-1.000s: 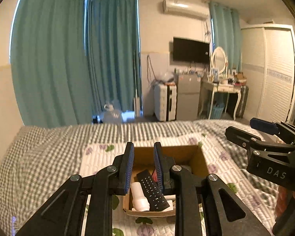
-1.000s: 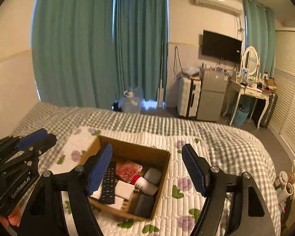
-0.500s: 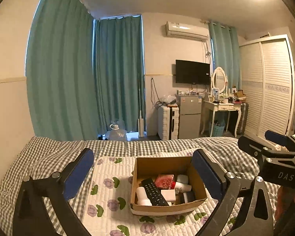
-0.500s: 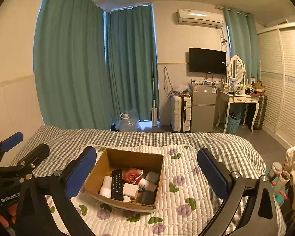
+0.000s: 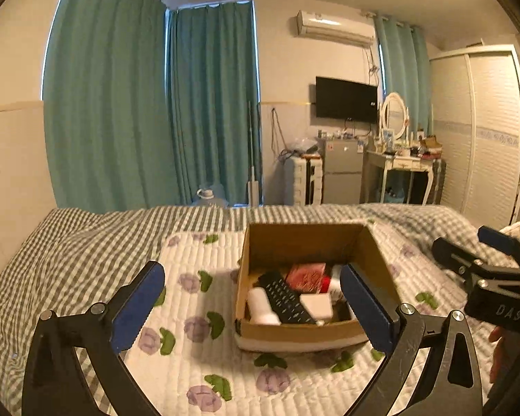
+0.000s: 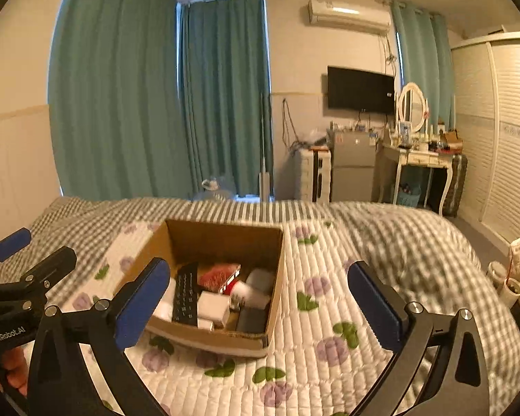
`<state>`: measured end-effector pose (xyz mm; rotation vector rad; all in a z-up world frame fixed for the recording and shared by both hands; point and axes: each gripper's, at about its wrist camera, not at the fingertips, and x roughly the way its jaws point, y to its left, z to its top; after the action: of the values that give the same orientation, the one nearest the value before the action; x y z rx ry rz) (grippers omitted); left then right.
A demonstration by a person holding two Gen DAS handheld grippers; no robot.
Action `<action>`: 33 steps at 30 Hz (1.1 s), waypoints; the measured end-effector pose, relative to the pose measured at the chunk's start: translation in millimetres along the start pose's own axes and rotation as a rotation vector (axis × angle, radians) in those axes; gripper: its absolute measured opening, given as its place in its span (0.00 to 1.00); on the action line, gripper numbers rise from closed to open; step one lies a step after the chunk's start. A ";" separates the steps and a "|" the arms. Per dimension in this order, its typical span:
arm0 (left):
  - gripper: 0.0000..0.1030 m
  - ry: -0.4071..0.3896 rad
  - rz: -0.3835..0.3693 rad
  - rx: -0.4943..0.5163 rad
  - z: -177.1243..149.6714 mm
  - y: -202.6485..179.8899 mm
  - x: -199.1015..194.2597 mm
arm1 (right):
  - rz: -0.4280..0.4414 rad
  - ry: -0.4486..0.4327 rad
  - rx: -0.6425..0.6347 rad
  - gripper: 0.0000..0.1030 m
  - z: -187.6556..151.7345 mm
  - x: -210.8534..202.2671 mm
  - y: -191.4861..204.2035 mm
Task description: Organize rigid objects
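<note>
An open cardboard box (image 5: 378,260) sits on a white quilt with purple flowers (image 5: 197,346). In it lie a black remote (image 5: 286,300), a white bottle (image 5: 261,306), a red packet (image 5: 305,275) and a white block (image 5: 317,305). My left gripper (image 5: 253,308) is open and empty, held above the quilt in front of the box. My right gripper (image 6: 260,305) is open and empty; the box (image 6: 275,287), the remote (image 6: 185,294) and the red packet (image 6: 218,274) lie between its fingers. Each gripper shows at the edge of the other's view.
The quilt lies on a bed with a grey checked cover (image 5: 69,249). Beyond the bed are teal curtains (image 5: 156,111), a small fridge (image 5: 339,170), a white dressing table (image 5: 402,163) and a white wardrobe (image 5: 485,131).
My left gripper has opened wide from nearly shut. My right gripper has opened wider. Both pulled back and up from the box, then tilted down again slightly.
</note>
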<state>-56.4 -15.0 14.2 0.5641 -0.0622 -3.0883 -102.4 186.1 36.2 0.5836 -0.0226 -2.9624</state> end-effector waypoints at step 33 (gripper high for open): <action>1.00 0.037 0.002 -0.026 -10.3 2.3 8.4 | -0.039 0.006 -0.026 1.00 -17.0 13.6 5.9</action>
<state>-60.7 -17.8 1.7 0.6202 -0.0222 -3.0707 -107.7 178.7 15.6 0.5969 0.0286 -2.9935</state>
